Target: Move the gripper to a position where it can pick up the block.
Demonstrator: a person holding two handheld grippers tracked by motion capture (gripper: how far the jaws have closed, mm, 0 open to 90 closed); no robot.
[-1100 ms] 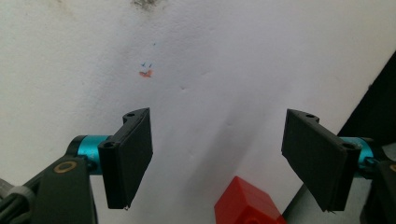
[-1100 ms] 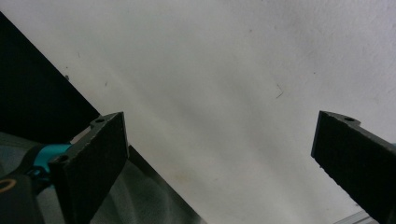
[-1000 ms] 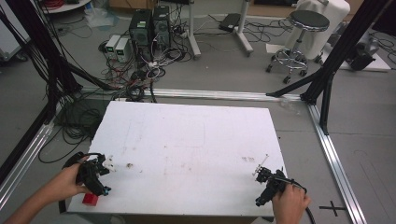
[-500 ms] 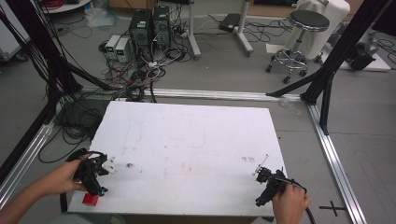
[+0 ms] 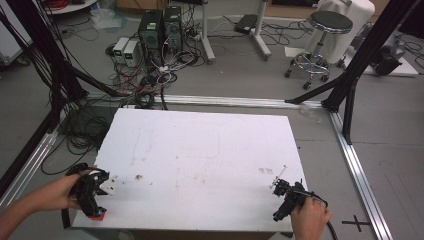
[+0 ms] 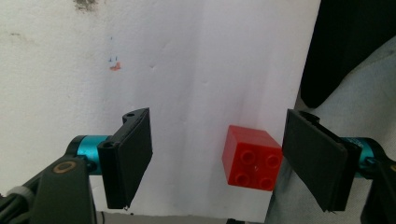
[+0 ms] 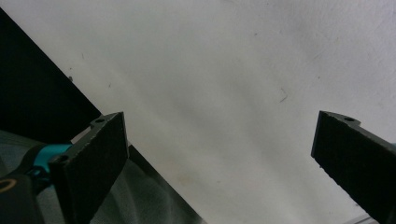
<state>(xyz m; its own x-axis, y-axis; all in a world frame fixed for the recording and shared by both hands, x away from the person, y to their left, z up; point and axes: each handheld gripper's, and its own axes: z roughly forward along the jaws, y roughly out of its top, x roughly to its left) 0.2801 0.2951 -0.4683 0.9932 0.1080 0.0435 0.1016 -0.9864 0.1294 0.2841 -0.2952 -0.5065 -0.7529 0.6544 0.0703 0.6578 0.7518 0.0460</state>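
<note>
- The left gripper (image 6: pixel 217 158) hangs at the near-left corner of the white table (image 5: pixel 200 150), its jaws spread wide.
- 1 red brick (image 6: pixel 252 157) with 4 studs lies between those jaws, close to the right-hand one, untouched, just beside the table's edge.
- The right gripper (image 7: pixel 219 154) sits over the near-right corner, jaws wide apart with bare board between them.
- The wide middle of the table lies open.

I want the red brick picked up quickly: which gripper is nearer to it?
Left. The left gripper hangs open right over the red brick, near the table's front left corner; the right gripper sits across the table.
</note>
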